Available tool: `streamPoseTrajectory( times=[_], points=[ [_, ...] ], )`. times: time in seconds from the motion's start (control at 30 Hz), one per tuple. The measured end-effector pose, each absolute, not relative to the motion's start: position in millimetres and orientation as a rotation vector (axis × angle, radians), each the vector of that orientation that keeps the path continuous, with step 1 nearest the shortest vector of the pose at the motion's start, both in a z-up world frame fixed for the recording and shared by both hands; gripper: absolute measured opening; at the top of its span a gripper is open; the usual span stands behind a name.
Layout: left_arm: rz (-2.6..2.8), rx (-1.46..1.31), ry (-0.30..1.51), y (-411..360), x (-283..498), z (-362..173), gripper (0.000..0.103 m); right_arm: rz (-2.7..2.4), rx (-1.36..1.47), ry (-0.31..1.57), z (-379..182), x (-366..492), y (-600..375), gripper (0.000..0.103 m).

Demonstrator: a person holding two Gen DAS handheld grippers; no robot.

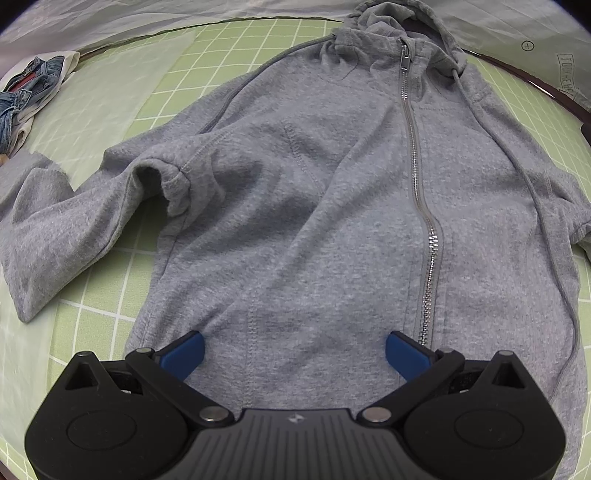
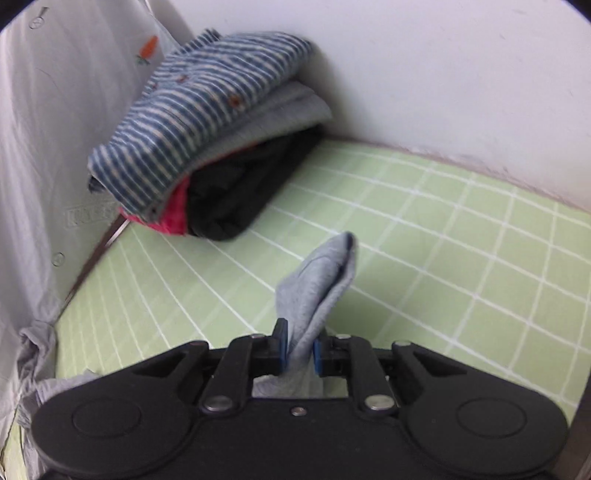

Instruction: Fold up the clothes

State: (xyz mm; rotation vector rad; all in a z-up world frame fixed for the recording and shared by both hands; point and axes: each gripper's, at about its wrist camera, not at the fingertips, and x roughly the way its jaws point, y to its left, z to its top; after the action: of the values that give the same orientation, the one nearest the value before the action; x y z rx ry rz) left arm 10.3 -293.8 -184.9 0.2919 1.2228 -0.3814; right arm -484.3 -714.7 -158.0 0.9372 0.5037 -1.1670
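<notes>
Left gripper (image 1: 294,354), seen from its own camera: the blue fingers (image 1: 184,352) stand wide apart over the lower front of a grey zip-up hoodie (image 1: 295,206), with nothing between them; whether the tips touch the cloth cannot be told. The hoodie lies front-up and spread on a green table (image 1: 177,77) marked with a white grid. Its hood (image 1: 391,22) points to the far edge. To the left, one sleeve (image 1: 55,229) lies out sideways across the table, its cuff folded back near the body. The closed metal zipper (image 1: 417,177) runs down right of centre, and a drawstring (image 1: 532,177) trails along the right side. A bundle of denim (image 1: 26,96) rests at the far left edge.

Right gripper (image 2: 298,350), seen from its own camera: the jaws are clamped together on a bunched fold of grey fabric (image 2: 321,280), which rises clear of the table surface. At upper left, a stack of folded clothes (image 2: 207,140) sits in the corner against a white wall (image 2: 443,74), a blue-striped garment on top, grey, red and black pieces beneath.
</notes>
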Motion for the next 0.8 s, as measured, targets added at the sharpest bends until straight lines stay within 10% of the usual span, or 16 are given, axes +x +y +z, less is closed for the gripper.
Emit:
streamPoseTrajectory(
  times=[0.37,0.67,0.8],
  points=[
    [-0.377,0.290,1.223,-294.6,10.3,-184.4,0.103,-1.297,0.459,0.759,-141.7,-461.4,-703.2,0.076],
    [-0.374,0.286,1.215,-292.5,9.7,-183.8,0.103,-1.148,0.235,0.814,-132.6,-420.6,-696.7,0.081],
    [-0.375,0.286,1.214,-291.8,9.2,-183.7,0.103,-1.095,0.348,0.874,-151.8,-419.2,-701.2,0.067]
  ],
)
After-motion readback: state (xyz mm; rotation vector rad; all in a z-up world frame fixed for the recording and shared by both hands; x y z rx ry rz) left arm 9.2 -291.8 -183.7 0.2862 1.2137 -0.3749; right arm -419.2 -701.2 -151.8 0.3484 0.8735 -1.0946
